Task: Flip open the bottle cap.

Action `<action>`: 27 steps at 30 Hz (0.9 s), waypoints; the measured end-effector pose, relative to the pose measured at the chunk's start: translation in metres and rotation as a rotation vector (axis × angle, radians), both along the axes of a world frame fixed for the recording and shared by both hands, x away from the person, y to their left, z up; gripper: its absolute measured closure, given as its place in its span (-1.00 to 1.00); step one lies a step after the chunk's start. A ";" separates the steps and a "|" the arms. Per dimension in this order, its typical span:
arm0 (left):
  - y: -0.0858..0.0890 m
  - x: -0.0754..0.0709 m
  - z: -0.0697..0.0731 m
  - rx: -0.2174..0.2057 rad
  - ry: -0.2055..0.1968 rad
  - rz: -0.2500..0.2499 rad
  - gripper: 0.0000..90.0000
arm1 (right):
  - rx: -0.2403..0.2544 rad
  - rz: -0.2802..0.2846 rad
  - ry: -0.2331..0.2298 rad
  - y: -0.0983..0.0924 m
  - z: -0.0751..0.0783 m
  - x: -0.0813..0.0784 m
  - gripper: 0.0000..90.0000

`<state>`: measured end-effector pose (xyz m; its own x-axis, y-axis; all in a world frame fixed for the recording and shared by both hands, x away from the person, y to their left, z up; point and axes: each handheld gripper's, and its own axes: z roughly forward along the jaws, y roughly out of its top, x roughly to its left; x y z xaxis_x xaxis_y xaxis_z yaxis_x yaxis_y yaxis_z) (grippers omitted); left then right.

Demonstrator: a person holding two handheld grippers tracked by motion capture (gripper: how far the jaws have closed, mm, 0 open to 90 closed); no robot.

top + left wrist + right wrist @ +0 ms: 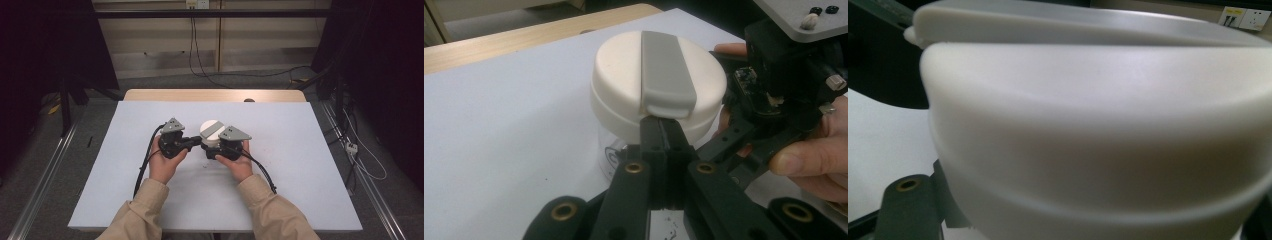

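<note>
Standing near the middle of the white worktop (300, 150), the jar (212, 133) is a small round container with a thick cream-white lid (624, 75) and a clear body (608, 145) below it, where a dark printed mark shows through. Across the top of the lid runs a flat grey strip (666, 65) from edge to edge, and its rounded end hangs a little over the rim. The lid has a smooth, slightly domed top and a shallow step around its side. The left tool (663, 131) has its two black jaws pressed fully together with nothing between them, and their tip touches the lid just under the end of the grey strip. The right tool (214, 150) sits close on the other side of the jar; its jaws are closed down narrow, and whether they grip the jar I cannot tell. Both hands rest low on the worktop.
</note>
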<state>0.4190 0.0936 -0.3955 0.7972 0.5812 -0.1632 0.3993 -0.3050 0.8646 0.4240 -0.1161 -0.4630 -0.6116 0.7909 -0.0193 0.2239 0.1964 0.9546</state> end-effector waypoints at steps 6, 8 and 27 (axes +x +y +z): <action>0.000 0.000 0.004 -0.014 -0.003 0.003 1.00 | -0.002 0.001 -0.001 0.000 0.000 0.000 -0.59; 0.000 0.000 0.005 -0.016 -0.006 0.003 1.00 | -0.004 0.001 -0.004 0.000 0.000 0.000 -0.59; -0.003 0.003 0.018 -0.024 -0.017 -0.004 1.00 | -0.006 0.001 -0.008 0.001 0.000 0.000 -0.59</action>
<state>0.4218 0.0909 -0.3776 0.8023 0.5742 -0.1633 0.3833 -0.2857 0.8783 0.4236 -0.1153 -0.4632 -0.6121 0.7902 -0.0291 0.2164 0.2028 0.9550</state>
